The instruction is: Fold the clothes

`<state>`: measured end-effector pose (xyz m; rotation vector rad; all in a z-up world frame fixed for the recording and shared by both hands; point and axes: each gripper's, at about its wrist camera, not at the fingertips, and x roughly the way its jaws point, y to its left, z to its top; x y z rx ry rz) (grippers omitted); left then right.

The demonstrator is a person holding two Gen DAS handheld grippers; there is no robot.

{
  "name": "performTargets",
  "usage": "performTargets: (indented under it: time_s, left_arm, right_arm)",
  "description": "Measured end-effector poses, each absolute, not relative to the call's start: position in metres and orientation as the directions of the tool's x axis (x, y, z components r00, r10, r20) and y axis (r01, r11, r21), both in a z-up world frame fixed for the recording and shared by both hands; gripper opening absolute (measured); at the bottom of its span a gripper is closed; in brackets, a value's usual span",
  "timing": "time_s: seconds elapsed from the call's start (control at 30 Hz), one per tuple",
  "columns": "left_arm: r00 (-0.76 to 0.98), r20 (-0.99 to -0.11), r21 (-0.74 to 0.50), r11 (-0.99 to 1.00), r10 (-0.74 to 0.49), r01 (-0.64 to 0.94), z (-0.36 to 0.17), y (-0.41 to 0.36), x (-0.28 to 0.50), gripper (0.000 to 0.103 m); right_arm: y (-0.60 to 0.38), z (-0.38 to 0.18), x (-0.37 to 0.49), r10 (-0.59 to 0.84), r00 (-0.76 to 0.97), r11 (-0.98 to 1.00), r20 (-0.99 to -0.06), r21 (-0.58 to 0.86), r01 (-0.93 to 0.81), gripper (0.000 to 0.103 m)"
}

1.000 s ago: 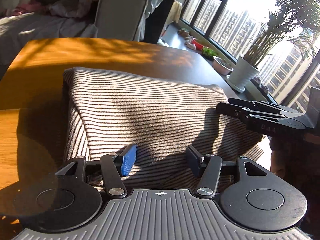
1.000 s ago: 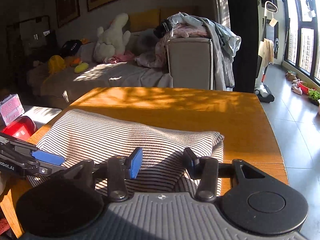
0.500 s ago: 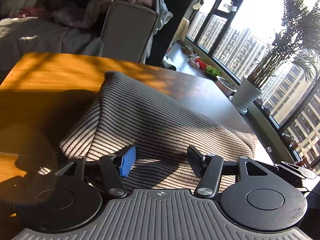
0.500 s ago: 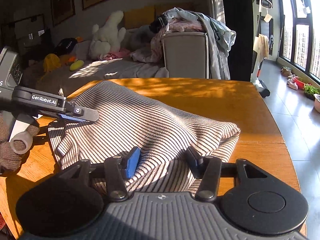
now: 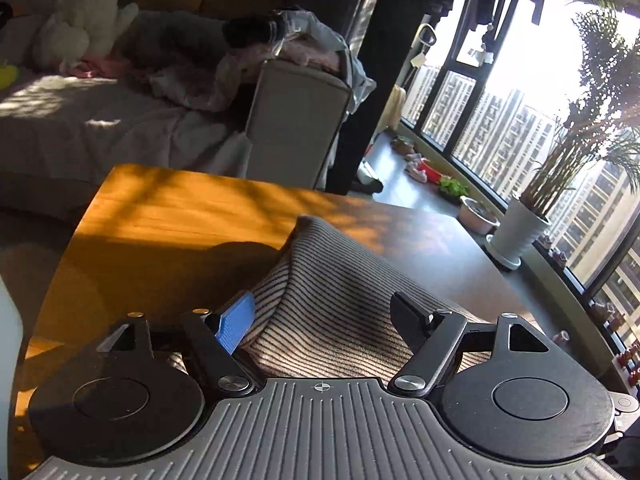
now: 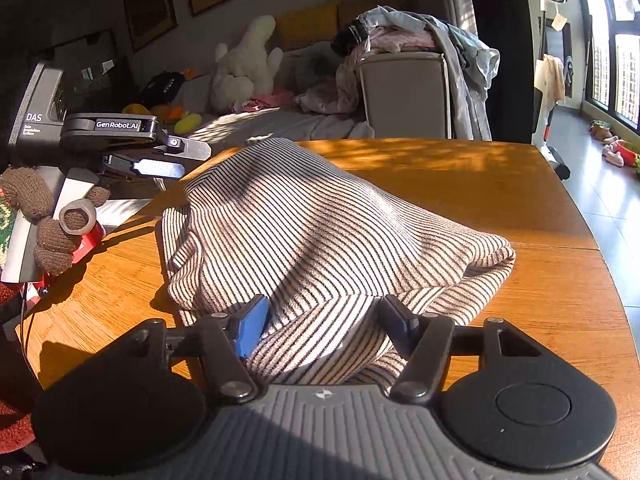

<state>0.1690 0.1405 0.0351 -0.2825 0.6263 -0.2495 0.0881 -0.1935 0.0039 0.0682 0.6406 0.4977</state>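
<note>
A striped beige-and-black garment (image 6: 320,232) lies bunched on the wooden table (image 6: 500,184). It also shows in the left wrist view (image 5: 344,300). My left gripper (image 5: 324,316) has its jaws apart, with the cloth lying between them. From the right wrist view the left gripper (image 6: 176,160) sits raised at the garment's far left edge, a gloved hand holding it. My right gripper (image 6: 324,316) has its jaws apart over the garment's near edge, cloth between the fingers.
A sofa (image 6: 280,120) with a white plush toy (image 6: 244,68) and piled clothes (image 6: 400,36) stands beyond the table. A potted plant (image 5: 524,228) stands by the windows on the right. A red object (image 6: 90,236) sits at the table's left edge.
The garment has been lifted and pushed into a taller hump. My left gripper rose and tilted up, showing more of the room. The right gripper stayed at the near edge.
</note>
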Motion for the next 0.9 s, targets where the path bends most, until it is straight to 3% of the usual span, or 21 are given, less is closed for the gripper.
performTargets:
  time_s: [0.27, 0.43, 0.57, 0.9]
  left_arm:
    - [0.752, -0.586, -0.339, 0.934, -0.303, 0.112, 0.018, 0.147, 0.196, 0.084]
    - [0.736, -0.628, -0.289, 0.954, -0.252, 0.081, 0.005, 0.13, 0.207, 0.082]
    - [0.766, -0.593, -0.233, 0.964, -0.248, 0.131, 0.023, 0.113, 0.19, 0.082]
    - [0.774, -0.565, -0.208, 0.957, -0.286, 0.203, 0.048, 0.089, 0.167, 0.084]
  right_arm:
    - [-0.218, 0.006, 0.088, 0.472, 0.711, 0.881, -0.521, 0.306, -0.361, 0.065]
    - [-0.218, 0.023, 0.078, 0.418, 0.774, 0.908, -0.476, 0.201, -0.367, 0.065]
    - [-0.221, 0.042, 0.095, 0.374, 0.807, 0.924, -0.457, 0.112, -0.365, 0.047]
    - [-0.201, -0.002, 0.167, 0.334, 0.748, 0.931, -0.574, 0.077, -0.357, 0.046]
